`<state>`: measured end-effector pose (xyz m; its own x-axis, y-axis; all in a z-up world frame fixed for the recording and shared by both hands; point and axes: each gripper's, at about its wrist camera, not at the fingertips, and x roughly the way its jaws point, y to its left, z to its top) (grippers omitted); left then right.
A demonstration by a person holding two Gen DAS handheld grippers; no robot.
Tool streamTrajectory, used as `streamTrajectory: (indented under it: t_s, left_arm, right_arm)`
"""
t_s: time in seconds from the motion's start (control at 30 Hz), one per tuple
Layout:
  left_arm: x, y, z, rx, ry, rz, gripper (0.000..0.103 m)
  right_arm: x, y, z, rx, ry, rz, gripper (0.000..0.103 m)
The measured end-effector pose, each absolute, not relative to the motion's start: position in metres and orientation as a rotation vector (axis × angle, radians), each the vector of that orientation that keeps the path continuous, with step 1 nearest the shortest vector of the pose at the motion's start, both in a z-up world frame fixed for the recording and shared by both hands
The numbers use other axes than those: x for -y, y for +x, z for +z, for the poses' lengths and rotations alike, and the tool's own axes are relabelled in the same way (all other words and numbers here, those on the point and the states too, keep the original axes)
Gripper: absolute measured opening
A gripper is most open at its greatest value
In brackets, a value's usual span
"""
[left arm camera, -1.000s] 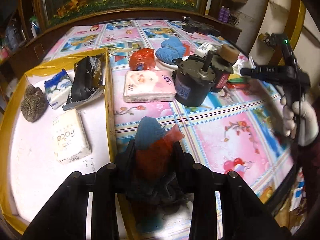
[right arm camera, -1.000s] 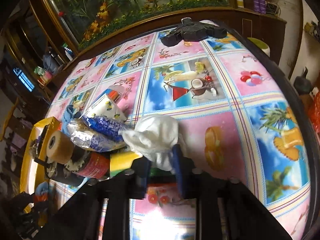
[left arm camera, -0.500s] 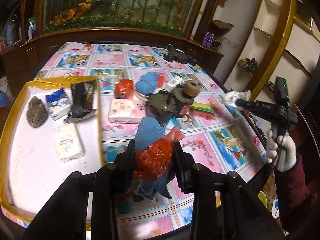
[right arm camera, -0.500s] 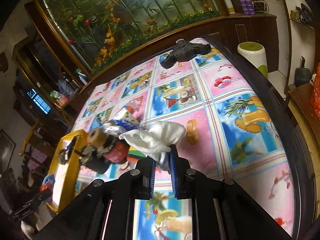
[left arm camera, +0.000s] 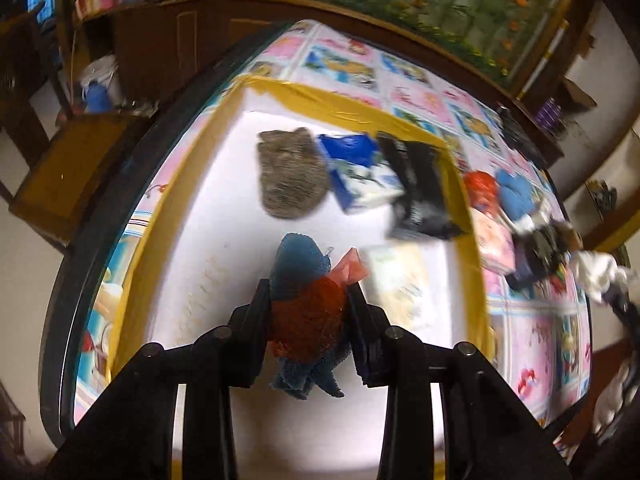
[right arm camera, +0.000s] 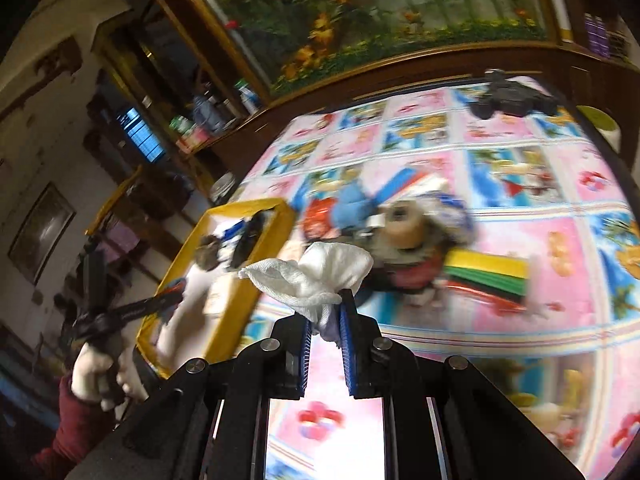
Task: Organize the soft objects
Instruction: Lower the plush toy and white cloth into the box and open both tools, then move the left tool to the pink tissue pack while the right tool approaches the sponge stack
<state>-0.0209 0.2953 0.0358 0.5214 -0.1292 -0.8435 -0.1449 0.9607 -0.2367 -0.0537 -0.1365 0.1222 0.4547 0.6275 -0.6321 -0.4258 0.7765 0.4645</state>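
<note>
My left gripper (left arm camera: 310,300) is shut on a blue cloth wrapped in red mesh (left arm camera: 306,300) and holds it above the white floor of the yellow-edged tray (left arm camera: 224,248). In the tray lie a grey scrubber (left arm camera: 290,176), a blue-and-white tissue pack (left arm camera: 360,172), a black packet (left arm camera: 420,192) and a white tissue pack (left arm camera: 404,284). My right gripper (right arm camera: 324,312) is shut on a white cloth (right arm camera: 316,276), held above the table right of the tray (right arm camera: 276,216). The left gripper also shows in the right wrist view (right arm camera: 160,304).
On the patterned tablecloth (right arm camera: 520,200) right of the tray lie an orange mesh ball (left arm camera: 482,186), a blue cloth (left arm camera: 516,196), a pink tissue pack (left arm camera: 494,240), a dark motor with a tape roll (right arm camera: 404,228), coloured felt sheets (right arm camera: 488,276) and a black object (right arm camera: 512,98).
My left gripper has swung left with the blue-and-red bundle, from over the tablecloth to over the tray. My right gripper has moved left toward the tray with the white cloth.
</note>
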Motion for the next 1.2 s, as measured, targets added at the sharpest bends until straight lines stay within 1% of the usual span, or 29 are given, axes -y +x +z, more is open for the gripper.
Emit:
streamTrajectory:
  t_s: [0.17, 0.3, 0.4, 0.5, 0.63, 0.67, 0.73, 0.8, 0.83, 0.87, 0.93, 1.1, 1.17, 1.2]
  left_arm:
    - [-0.311, 0.019, 0.017, -1.069, -0.362, 0.027, 0.032]
    - [-0.322, 0.047, 0.016, -1.037, -0.419, 0.037, 0.033]
    - [-0.336, 0.059, 0.012, -1.021, -0.516, 0.023, 0.034]
    - [-0.346, 0.059, 0.013, -1.021, -0.599, -0.022, 0.034]
    - [-0.352, 0.038, 0.023, -0.985, -0.628, -0.050, 0.034]
    - [-0.354, 0.031, 0.029, -0.965, -0.627, -0.039, 0.036]
    - [-0.357, 0.016, 0.041, -0.916, -0.617, -0.021, 0.050]
    - [-0.359, 0.003, 0.052, -0.869, -0.616, -0.012, 0.056]
    - [-0.360, -0.004, 0.058, -0.851, -0.618, -0.012, 0.057]
    - [-0.360, -0.009, 0.062, -0.836, -0.618, -0.013, 0.057]
    - [-0.357, -0.019, 0.069, -0.813, -0.615, -0.011, 0.057]
    - [-0.333, -0.035, 0.084, -0.796, -0.562, -0.042, 0.057]
    - [-0.309, -0.042, 0.089, -0.801, -0.499, -0.059, 0.058]
    - [-0.295, -0.045, 0.090, -0.808, -0.463, -0.069, 0.062]
  right_arm:
    - [0.056, -0.039, 0.123, -0.938, 0.181, 0.761, 0.013]
    - [-0.001, -0.022, 0.114, -0.990, 0.139, 0.815, 0.013]
    - [-0.044, -0.010, 0.105, -1.040, 0.121, 0.850, 0.013]
    - [-0.082, 0.009, 0.095, -1.093, 0.105, 0.871, 0.013]
    - [-0.120, 0.032, 0.080, -1.133, 0.088, 0.874, 0.013]
    - [-0.128, 0.036, 0.077, -1.141, 0.083, 0.879, 0.015]
    - [-0.139, 0.044, 0.069, -1.170, 0.087, 0.891, 0.018]
    - [-0.144, 0.045, 0.064, -1.190, 0.103, 0.883, 0.036]
    - [-0.144, 0.045, 0.064, -1.186, 0.113, 0.874, 0.051]
    - [-0.142, 0.044, 0.066, -1.168, 0.122, 0.869, 0.057]
    - [-0.130, 0.038, 0.075, -1.132, 0.123, 0.863, 0.058]
    - [-0.063, 0.001, 0.108, -0.996, 0.120, 0.839, 0.058]
    - [-0.030, -0.014, 0.119, -0.933, 0.112, 0.804, 0.063]
    - [-0.012, -0.021, 0.124, -0.900, 0.113, 0.775, 0.065]
